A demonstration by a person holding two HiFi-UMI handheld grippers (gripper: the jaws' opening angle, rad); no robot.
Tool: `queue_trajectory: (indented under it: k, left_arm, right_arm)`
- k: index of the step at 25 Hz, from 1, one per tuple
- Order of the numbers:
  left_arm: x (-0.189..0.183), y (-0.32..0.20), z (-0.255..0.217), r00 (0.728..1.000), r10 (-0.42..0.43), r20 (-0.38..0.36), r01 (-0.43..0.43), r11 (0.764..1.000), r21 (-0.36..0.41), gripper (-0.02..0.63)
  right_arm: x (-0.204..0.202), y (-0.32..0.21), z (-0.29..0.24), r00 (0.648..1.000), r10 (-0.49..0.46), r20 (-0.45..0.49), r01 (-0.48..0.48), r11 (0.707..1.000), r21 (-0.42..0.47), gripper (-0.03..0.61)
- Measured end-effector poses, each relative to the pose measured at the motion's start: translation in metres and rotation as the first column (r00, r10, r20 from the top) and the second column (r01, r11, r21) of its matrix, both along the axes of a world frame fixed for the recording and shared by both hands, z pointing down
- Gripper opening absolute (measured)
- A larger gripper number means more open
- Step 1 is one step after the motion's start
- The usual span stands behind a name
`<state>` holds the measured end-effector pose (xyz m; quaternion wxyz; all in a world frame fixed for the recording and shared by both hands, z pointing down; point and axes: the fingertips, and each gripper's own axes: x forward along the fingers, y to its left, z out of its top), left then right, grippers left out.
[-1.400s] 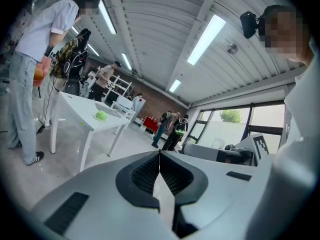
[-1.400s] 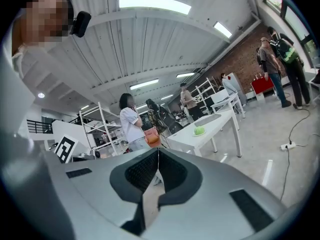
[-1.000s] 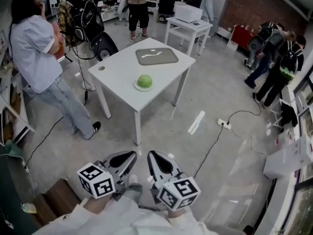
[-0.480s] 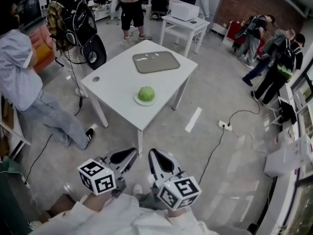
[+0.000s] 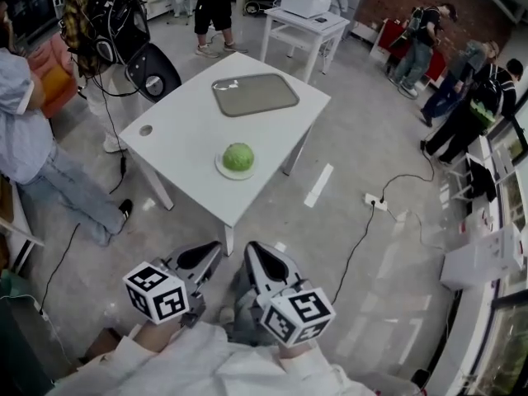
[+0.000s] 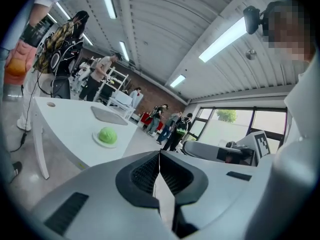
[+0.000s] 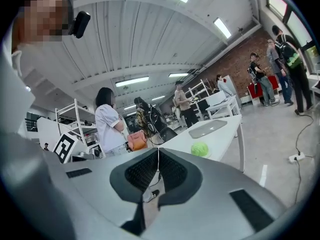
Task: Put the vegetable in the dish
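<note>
A round green cabbage sits on a small white plate near the front corner of the white table. A flat grey tray lies at the table's far side. My left gripper and right gripper hang side by side low in the head view, well short of the table, both shut with nothing between the jaws. The left gripper view shows the cabbage far beyond the closed left gripper. In the right gripper view the cabbage lies off to the right of the closed right gripper.
A person in jeans stands left of the table beside a black bag. A second white table carrying a box stands behind. A power strip with cable and a white strip lie on the floor. People stand far right.
The table and cabbage have come nearer and shifted slightly left in the head view as I walk towards them. Both grippers stay shut and side by side.
</note>
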<state>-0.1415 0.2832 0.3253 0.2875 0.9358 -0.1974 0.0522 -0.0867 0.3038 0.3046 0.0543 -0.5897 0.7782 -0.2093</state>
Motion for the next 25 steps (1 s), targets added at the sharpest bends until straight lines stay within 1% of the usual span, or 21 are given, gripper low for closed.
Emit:
queue_trajectory:
  k: [5,10,13,17,21,25]
  left_arm:
    - [0.009,-0.040,0.008,0.999,-0.035,0.010,0.035,0.999,-0.007,0.008]
    - [0.040,-0.092,0.010,0.998,-0.066,0.007,0.066,0.997,-0.025,0.009]
    - [0.057,-0.122,0.002,0.997,-0.080,0.014,0.081,0.997,-0.015,0.008]
    - [0.074,-0.165,-0.005,0.991,-0.134,0.016,0.134,0.991,-0.003,0.008]
    - [0.091,-0.196,-0.006,0.983,-0.184,0.023,0.184,0.983,0.008,0.008]
    - [0.100,-0.217,-0.003,0.972,-0.235,0.026,0.235,0.972,0.010,0.008]
  right_arm:
    - [0.013,-0.040,0.007,1.000,-0.015,-0.013,0.015,1.000,-0.005,0.012]
    - [0.046,-0.093,0.007,0.999,-0.041,-0.012,0.041,0.999,-0.008,0.012]
    - [0.065,-0.128,-0.001,0.998,-0.062,-0.006,0.062,0.998,-0.001,0.012]
    - [0.089,-0.172,-0.007,0.995,-0.096,-0.002,0.096,0.995,0.010,0.012]
    - [0.114,-0.205,-0.011,0.992,-0.126,0.000,0.126,0.992,0.029,0.012]
    - [0.124,-0.231,-0.006,0.985,-0.172,-0.002,0.172,0.985,0.021,0.012]
